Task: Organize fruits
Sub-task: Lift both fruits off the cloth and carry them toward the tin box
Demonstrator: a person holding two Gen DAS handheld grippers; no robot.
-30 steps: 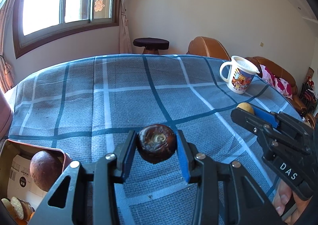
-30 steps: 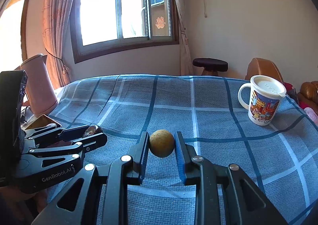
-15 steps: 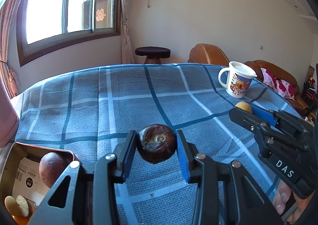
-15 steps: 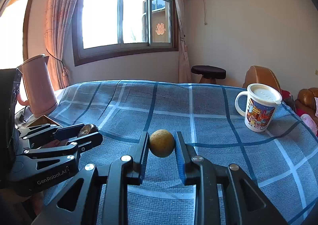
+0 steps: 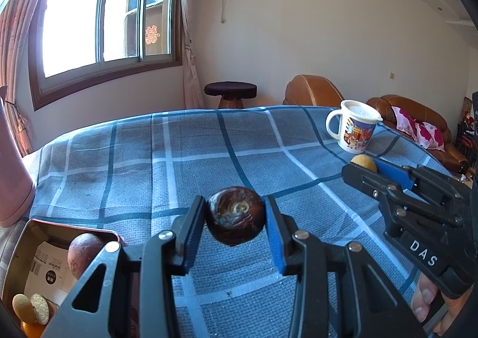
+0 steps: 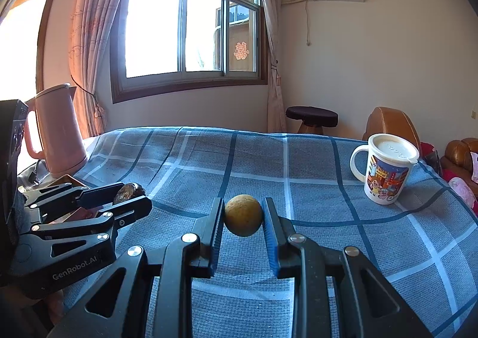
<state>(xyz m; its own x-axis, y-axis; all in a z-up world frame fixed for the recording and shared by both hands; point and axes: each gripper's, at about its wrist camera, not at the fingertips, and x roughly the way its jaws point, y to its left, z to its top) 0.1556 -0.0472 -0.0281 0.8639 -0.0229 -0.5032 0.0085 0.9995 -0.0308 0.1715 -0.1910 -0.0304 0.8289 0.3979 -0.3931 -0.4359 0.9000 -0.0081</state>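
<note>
Nearest to the left wrist camera, the left claw [image 5: 236, 220] points forward and slightly down over the blue checked counter [image 5: 185, 158], its blue pads pressed on either side of a dark brown fruit [image 5: 236, 218]. That fruit is round, glossy and wrinkled, with a pale swirl on the face turned to the camera, and it hangs clear of the cloth. Just left of the fruit and lower sits a red-rimmed tin [image 5: 18, 245], open, holding a rounder reddish-brown fruit [image 5: 85, 249], some small tan pieces [image 5: 30, 308] and a printed paper with a barcode; its text is too small to read.

To the right of the dark fruit, the right claw [image 5: 363, 164] reaches in side-on, "DAS" printed in white on its black body, with a person's fingers [image 5: 424, 299] wrapped beneath. From its own camera, the right claw [image 6: 243, 215] is closed narrowly on a small yellow fruit [image 6: 243, 215], matte and slightly speckled, held above the counter. "GenRobot.AI" reads on the left claw's [image 6: 127, 197] side there.

Farther beyond the dark fruit, to its right, stands a white mug [image 5: 355, 128] with a cartoon print and a lid. A pink kettle [image 6: 55, 128] stands at the counter's far left edge.
</note>
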